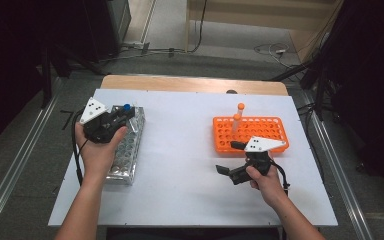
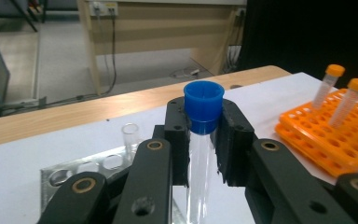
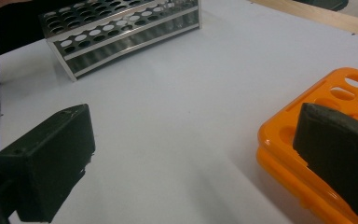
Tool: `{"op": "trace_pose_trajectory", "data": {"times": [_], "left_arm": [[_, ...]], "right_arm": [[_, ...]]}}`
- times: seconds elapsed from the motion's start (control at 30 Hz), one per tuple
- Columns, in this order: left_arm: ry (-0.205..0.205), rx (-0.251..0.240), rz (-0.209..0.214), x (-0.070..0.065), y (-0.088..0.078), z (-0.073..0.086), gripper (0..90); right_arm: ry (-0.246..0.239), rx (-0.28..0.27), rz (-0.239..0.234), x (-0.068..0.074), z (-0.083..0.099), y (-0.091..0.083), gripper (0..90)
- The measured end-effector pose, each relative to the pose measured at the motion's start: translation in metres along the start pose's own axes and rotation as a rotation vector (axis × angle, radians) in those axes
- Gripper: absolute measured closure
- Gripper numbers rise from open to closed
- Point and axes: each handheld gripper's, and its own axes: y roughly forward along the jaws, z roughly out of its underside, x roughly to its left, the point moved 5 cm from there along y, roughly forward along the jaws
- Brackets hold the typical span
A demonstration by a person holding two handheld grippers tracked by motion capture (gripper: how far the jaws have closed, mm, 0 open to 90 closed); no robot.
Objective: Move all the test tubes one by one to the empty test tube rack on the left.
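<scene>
Blue-capped tube (image 2: 203, 122) upright, clamped in left gripper (image 2: 204, 140) above metal rack (image 1: 126, 145), right gripper (image 3: 191, 158) wide, empty, beside orange rack (image 3: 284, 140).

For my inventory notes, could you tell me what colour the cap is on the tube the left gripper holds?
Blue cap, clearest in the left gripper view.

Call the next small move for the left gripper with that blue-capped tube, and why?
Probably lower it into an empty hole of the metal rack. The left gripper has its jaws clamped just under the cap of the blue-capped tube, held upright above the rack's end, where open holes show beside one uncapped tube.
</scene>
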Motion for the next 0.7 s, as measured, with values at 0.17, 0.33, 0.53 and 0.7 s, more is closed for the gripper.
{"op": "trace_pose_trajectory", "data": {"times": [0.17,0.33,0.53,0.7], "left_arm": [[0.010,-0.025,-0.043,0.007,0.003,0.004,76.4],[0.031,-0.035,-0.065,0.009,0.007,0.009,76.4],[0.031,-0.022,-0.061,0.009,0.012,0.015,76.4],[0.034,0.012,-0.078,0.007,0.014,0.020,76.4]], "right_arm": [[-0.001,0.005,0.000,0.001,0.001,0.001,0.0],[-0.003,0.008,-0.002,0.002,0.001,0.002,0.0],[-0.005,0.013,-0.001,0.002,0.002,0.003,0.0],[-0.005,0.017,0.000,0.002,0.002,0.004,0.0]]}}
